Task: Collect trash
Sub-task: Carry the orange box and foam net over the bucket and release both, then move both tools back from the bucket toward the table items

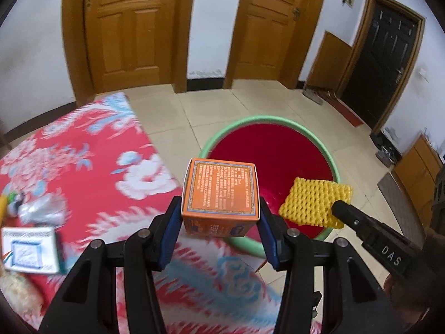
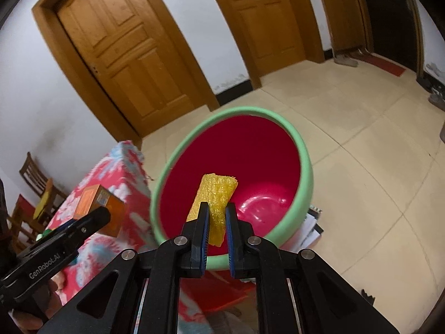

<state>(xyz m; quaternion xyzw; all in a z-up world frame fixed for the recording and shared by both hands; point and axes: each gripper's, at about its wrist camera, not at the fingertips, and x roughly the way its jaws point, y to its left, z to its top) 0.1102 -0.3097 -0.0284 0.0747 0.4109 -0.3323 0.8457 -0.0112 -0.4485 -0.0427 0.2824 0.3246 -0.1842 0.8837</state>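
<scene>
My left gripper (image 1: pixel 219 208) is shut on an orange printed box (image 1: pixel 221 190), held just past the table's edge near the rim of a red bin with a green rim (image 1: pixel 219 133). My right gripper (image 2: pixel 217 208) is shut on a yellow foam net (image 2: pixel 215 194) and holds it above the bin's red inside (image 2: pixel 258 161). In the left wrist view the foam net (image 1: pixel 315 203) hangs over the bin with the right gripper's black finger (image 1: pixel 345 211) on its corner. The right wrist view shows the orange box (image 2: pixel 97 203) at the left with the left gripper's finger (image 2: pixel 91 220) in front of it.
A table with a red flowered cloth (image 1: pixel 83 167) holds a white packet (image 1: pixel 29 249), a crumpled clear wrapper (image 1: pixel 41 211) and other small litter at its left. The bin stands on a tiled floor (image 1: pixel 172 111). Wooden doors (image 1: pixel 128 27) line the far wall; a wooden chair (image 2: pixel 36 189) stands behind the table.
</scene>
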